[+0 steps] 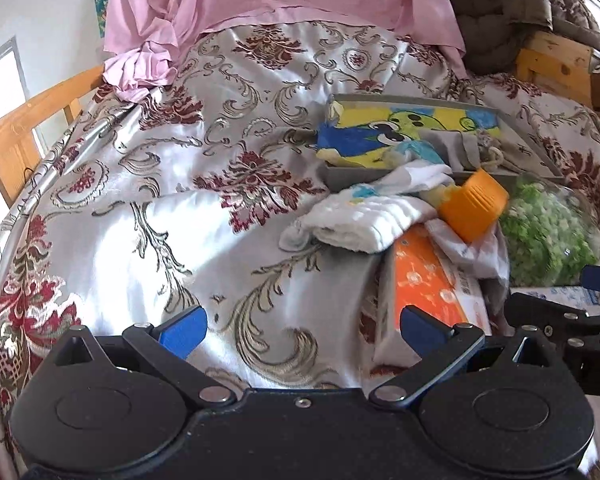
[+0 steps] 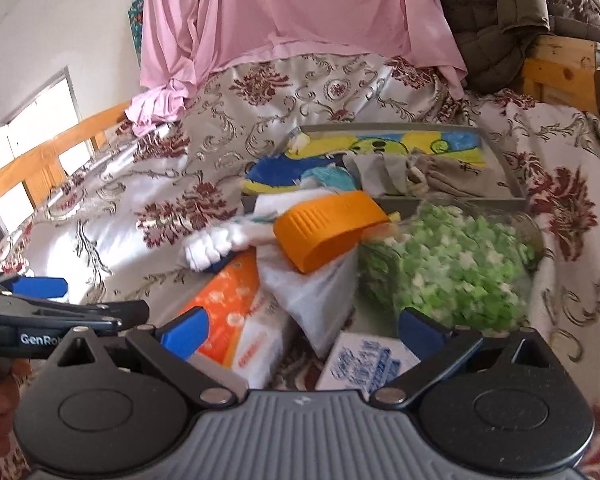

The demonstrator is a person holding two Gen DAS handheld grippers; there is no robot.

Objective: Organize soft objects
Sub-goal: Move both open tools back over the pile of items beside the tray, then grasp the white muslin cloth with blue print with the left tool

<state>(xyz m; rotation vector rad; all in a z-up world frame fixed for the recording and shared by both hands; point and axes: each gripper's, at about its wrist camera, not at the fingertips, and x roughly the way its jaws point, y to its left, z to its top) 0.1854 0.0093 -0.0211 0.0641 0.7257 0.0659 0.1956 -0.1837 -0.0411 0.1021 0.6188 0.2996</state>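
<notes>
I am holding both tools low over the bed (image 1: 148, 216), and neither has hold of anything. My left gripper (image 1: 302, 330) is hovering with its jaws spread wide over bare bedspread, just left of the clutter. My right gripper (image 2: 302, 330) is equally wide open, its jaws framing the near end of the pile.

The grey tray (image 2: 496, 152) is sitting at the far side of the pile and is already holding a bright cartoon cloth (image 2: 380, 144) and some grey fabric (image 2: 384, 174). The soft things not yet sorted are lying nearer: a folded white cloth (image 1: 364, 220) draped off the tray's near edge and a thin white cloth (image 2: 316, 292) below it. An orange cap (image 2: 328, 228) is resting on top of them, with an orange tissue pack (image 2: 236, 304), a bag of green bits (image 2: 460, 264) and a blue-printed box (image 2: 368, 364) crowding round.

I judge I am between grasps, choosing the next piece. The folded white cloth looks the best candidate, since its left end is lying free on the bedspread; closing there should avoid the cap, which might roll.

Room is plentiful to the left, where the bed is bare up to its wooden rail (image 1: 24, 120). To the right it is tight, and my two tools are nearly touching.
</notes>
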